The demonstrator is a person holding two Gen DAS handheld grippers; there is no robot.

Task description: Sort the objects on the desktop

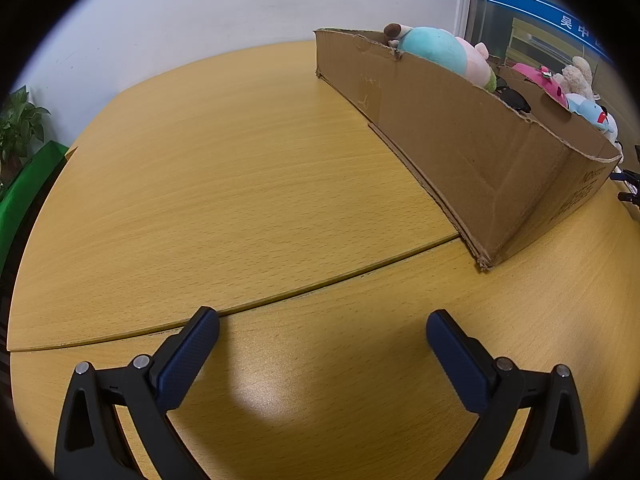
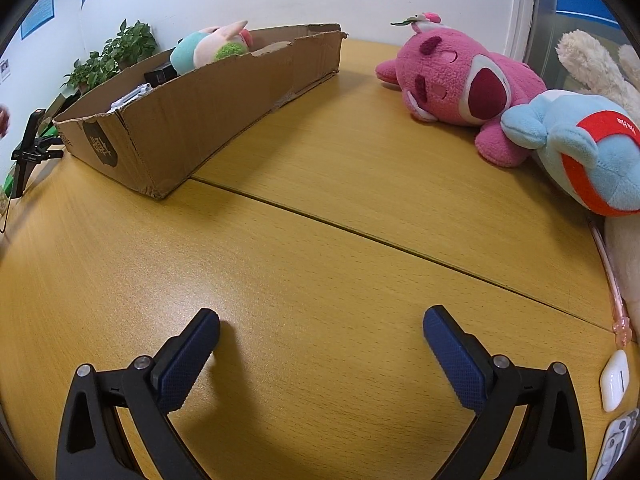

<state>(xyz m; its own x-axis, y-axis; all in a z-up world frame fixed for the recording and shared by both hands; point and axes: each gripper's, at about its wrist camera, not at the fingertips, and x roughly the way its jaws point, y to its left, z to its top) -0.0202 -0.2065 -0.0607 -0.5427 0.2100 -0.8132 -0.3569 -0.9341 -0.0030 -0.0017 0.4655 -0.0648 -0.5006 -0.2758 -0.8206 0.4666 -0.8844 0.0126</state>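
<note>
A long cardboard box (image 1: 460,136) (image 2: 192,108) lies on the wooden table (image 1: 240,184) (image 2: 320,248). A teal, pink and green plush (image 1: 444,50) (image 2: 212,48) sits in it, with dark items beside it. A pink bear plush (image 2: 452,84), a blue and red plush (image 2: 592,152) and a cream plush (image 2: 592,64) lie on the table at the right. My left gripper (image 1: 322,328) is open and empty above bare table. My right gripper (image 2: 320,326) is open and empty, with the plush toys ahead to the right.
A white earbud case (image 2: 615,380), a pink pen (image 2: 612,280) and a small silver item (image 2: 616,436) lie at the right edge. Potted plants (image 2: 116,52) (image 1: 18,120) stand by the white wall. A black stand (image 2: 30,148) is left of the box.
</note>
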